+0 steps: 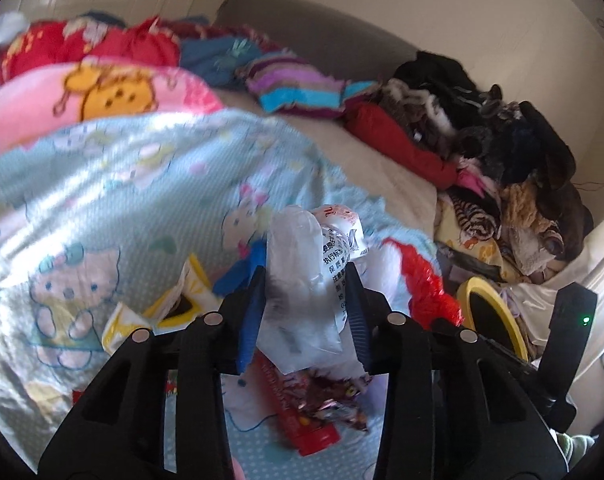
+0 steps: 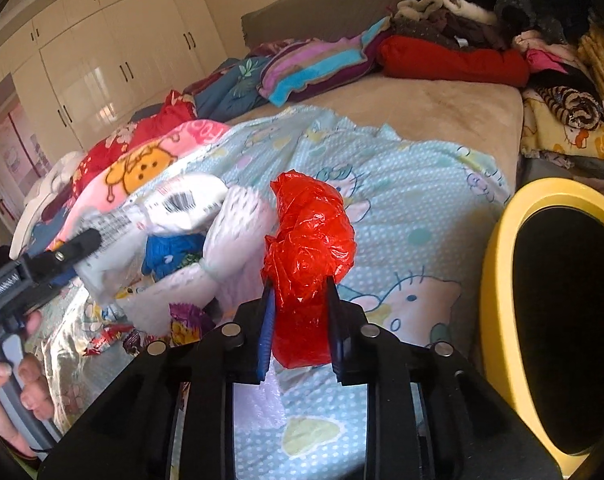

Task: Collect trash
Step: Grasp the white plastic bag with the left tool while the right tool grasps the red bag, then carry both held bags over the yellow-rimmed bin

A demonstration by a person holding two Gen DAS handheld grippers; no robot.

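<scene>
My left gripper (image 1: 306, 276) is shut on a crumpled clear and white printed plastic wrapper (image 1: 306, 280), held above the bed. The same wrapper shows in the right wrist view (image 2: 174, 204), with the left gripper (image 2: 74, 248) at the left. My right gripper (image 2: 300, 284) is shut on a crumpled red plastic bag (image 2: 308, 248), also visible in the left wrist view (image 1: 426, 284). A yellow-rimmed bin with a black inside (image 2: 558, 320) stands at the right, beside the bed; it also shows in the left wrist view (image 1: 494, 312).
More trash lies on the light blue cartoon blanket (image 2: 402, 200): a red snack packet (image 1: 302, 412), a yellow and white carton (image 1: 170, 308), shiny candy wrappers (image 2: 182, 320), a blue item (image 2: 170, 256). Piled clothes (image 1: 502, 152) cover the bed's far side. White wardrobes (image 2: 102, 60) stand behind.
</scene>
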